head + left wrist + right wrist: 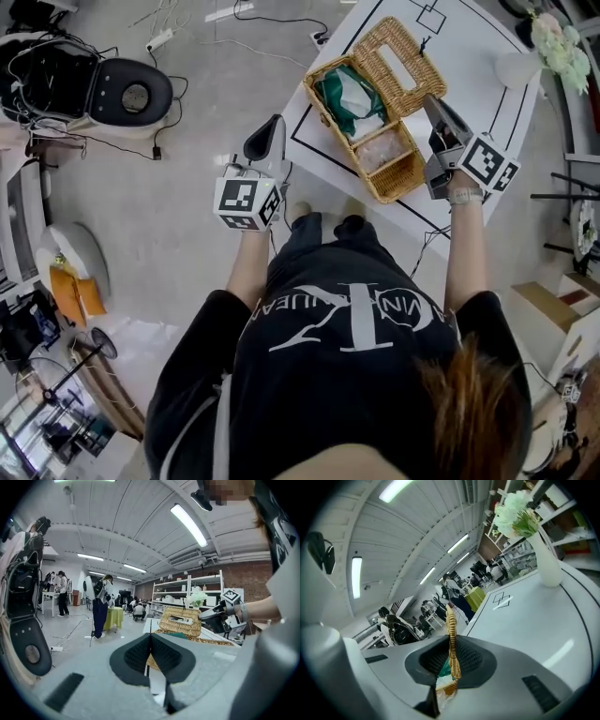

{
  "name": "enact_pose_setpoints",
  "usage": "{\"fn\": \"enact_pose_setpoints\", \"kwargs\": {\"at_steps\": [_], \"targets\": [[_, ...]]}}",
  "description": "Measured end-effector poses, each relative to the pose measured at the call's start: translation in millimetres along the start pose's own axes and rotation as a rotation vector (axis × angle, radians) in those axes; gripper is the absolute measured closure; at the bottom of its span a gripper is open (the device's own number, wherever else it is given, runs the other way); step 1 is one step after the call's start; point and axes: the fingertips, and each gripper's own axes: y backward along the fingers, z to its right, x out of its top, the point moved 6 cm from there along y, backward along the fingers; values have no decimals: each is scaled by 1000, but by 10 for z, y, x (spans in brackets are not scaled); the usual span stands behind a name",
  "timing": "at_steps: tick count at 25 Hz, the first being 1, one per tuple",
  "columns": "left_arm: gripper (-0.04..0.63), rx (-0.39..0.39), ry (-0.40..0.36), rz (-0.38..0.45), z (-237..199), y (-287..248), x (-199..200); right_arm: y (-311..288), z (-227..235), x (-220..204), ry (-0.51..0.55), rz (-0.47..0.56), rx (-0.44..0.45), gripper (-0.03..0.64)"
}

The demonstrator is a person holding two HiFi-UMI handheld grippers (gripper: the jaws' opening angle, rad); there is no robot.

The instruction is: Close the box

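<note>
Right gripper [451, 657] pinches the raised lid [398, 54] above the box [398, 190]; closing is in hand, so next I'd swing it down flat. Left gripper [151, 644] sits clenched, empty.

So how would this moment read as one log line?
right gripper: shut on lid edge | left gripper: shut, empty | box: open

Bare tabletop [478, 56] far and right of the basket [398, 56]. White vase [517, 68] in the way at the far right corner. Open floor [206, 103] left.
</note>
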Motion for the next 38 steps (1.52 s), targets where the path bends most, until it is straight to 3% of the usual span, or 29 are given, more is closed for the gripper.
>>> {"fn": "enact_pose_setpoints", "kwargs": {"at_steps": [6, 12, 22, 38], "targets": [[584, -38, 0, 19, -77, -7, 61, 17, -260, -48, 221, 9, -69, 581], [584, -55, 9, 30, -145, 19, 60, 10, -513, -146, 391, -17, -84, 572], [584, -78, 22, 42, -204, 26, 48, -21, -738, -318, 540, -55, -104, 555], [584, -106, 20, 38, -117, -55, 49, -102, -952, -656, 875, -135, -131, 532]]}}
